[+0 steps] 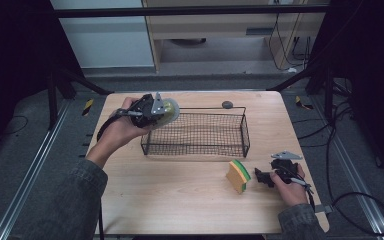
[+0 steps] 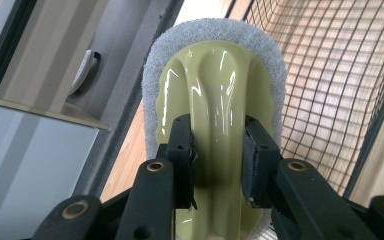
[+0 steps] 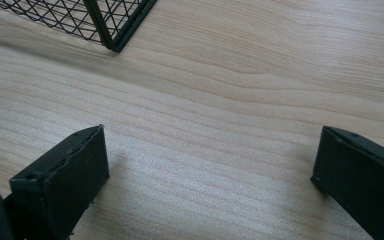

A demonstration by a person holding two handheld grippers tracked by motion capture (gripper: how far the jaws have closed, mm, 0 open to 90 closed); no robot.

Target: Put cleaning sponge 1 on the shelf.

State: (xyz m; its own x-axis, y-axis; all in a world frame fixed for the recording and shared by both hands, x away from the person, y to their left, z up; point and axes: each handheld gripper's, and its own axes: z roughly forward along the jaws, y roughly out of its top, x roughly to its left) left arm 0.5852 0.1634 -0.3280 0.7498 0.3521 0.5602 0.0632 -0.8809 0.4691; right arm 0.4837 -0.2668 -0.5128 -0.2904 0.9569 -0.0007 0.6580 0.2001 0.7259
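Scrubber (image 2: 215,95) is clamped by its glossy handle in the left gripper (image 2: 219,150) above the wire basket's (image 1: 244,131) corner; slippage is risked on that slick ridge. Right gripper (image 3: 207,180) is held wide apart over the table (image 3: 240,90).

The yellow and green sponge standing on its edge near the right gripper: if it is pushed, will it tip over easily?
Probably yes. The sponge stands on a narrow edge on the table, so a light push on its broad face would likely topple it. It looks soft and light, so it may squash and slide rather than resist. The open right gripper lies just beside it.
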